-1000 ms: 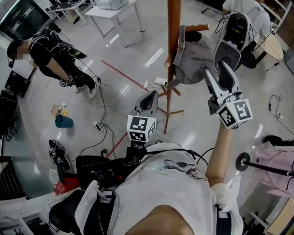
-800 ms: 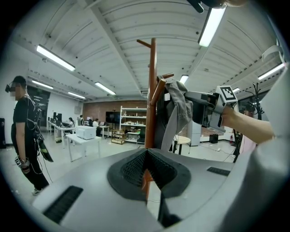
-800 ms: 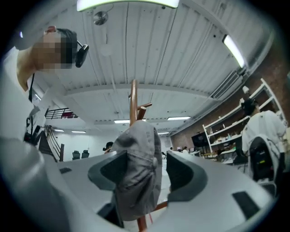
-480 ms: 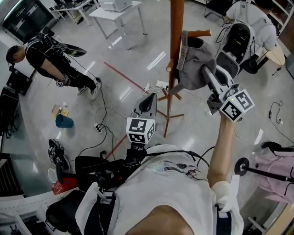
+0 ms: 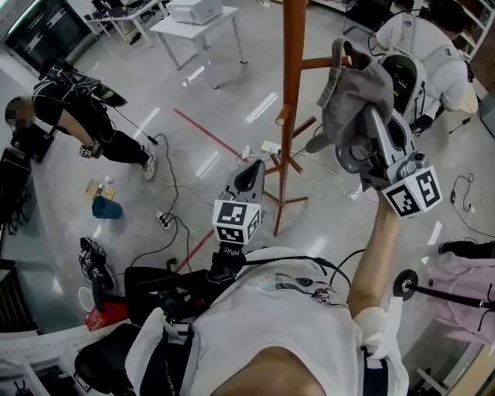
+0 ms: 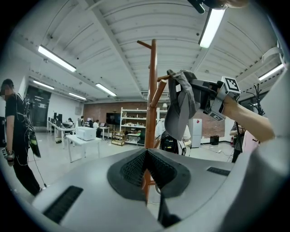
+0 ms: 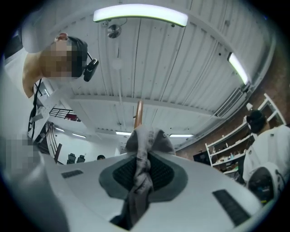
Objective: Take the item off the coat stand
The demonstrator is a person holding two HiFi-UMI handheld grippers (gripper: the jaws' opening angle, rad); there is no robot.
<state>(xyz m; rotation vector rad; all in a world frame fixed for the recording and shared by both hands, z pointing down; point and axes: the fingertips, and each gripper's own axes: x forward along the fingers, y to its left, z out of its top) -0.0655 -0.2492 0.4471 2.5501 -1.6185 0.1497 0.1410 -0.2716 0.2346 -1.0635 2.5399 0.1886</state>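
Observation:
A grey cap (image 5: 352, 93) hangs bunched at the tip of a peg (image 5: 315, 62) on the brown wooden coat stand (image 5: 292, 116). My right gripper (image 5: 370, 128) is raised beside the stand and points upward. Its jaws have just been closing, and they are now shut on a fold of the cap's cloth (image 7: 145, 145), which runs down between the pads. The left gripper view shows the cap (image 6: 179, 108) beside the stand's pole (image 6: 153, 90). My left gripper (image 5: 251, 174) stays low near the stand's foot, shut with nothing in it (image 6: 146, 154).
A person in black (image 5: 77, 116) stands at the far left. A white table (image 5: 193, 19) is at the back. Another person (image 5: 425, 39) sits at the back right. Cables (image 5: 170, 216) and a teal object (image 5: 107, 205) lie on the floor.
My right gripper went from open around the cap to shut on it, then rose, lifting the cap up toward the peg's tip. The left gripper has not moved.

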